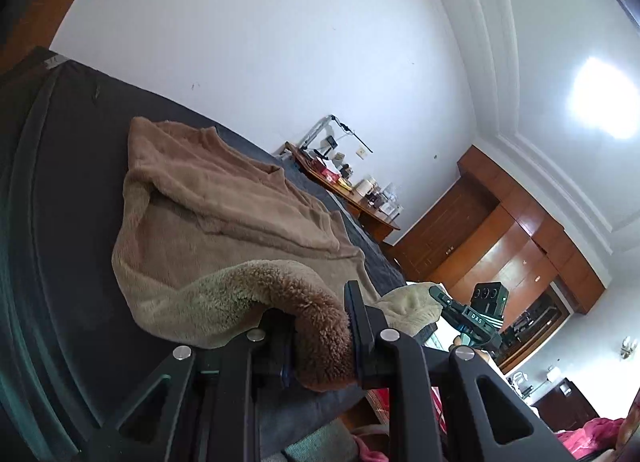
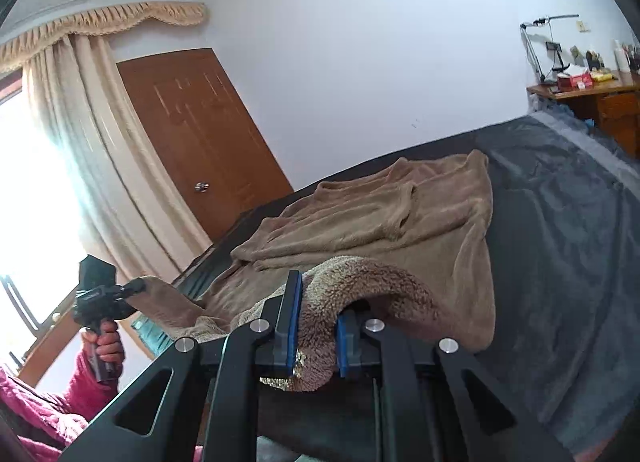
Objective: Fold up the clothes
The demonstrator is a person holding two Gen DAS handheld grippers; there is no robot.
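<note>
A tan fleece garment (image 1: 224, 221) lies on a dark bed cover (image 1: 68, 189), its sleeves folded over the body. My left gripper (image 1: 320, 334) is shut on the garment's near hem, fleece bunched between its jaws and lifted a little. My right gripper (image 2: 316, 322) is shut on the same hem at the other corner, in the right wrist view the garment (image 2: 380, 217) stretches away from it. Each gripper shows in the other's view: the right one (image 1: 440, 298) and the left one (image 2: 136, 286), both pinching fabric.
A wooden desk (image 1: 360, 201) with small items stands past the bed's far end; it also shows in the right wrist view (image 2: 600, 97). A wooden wardrobe (image 1: 500, 229) lines the wall. A brown door (image 2: 192, 133) and curtains (image 2: 72, 121) stand left. The person wears a pink sleeve (image 2: 48, 402).
</note>
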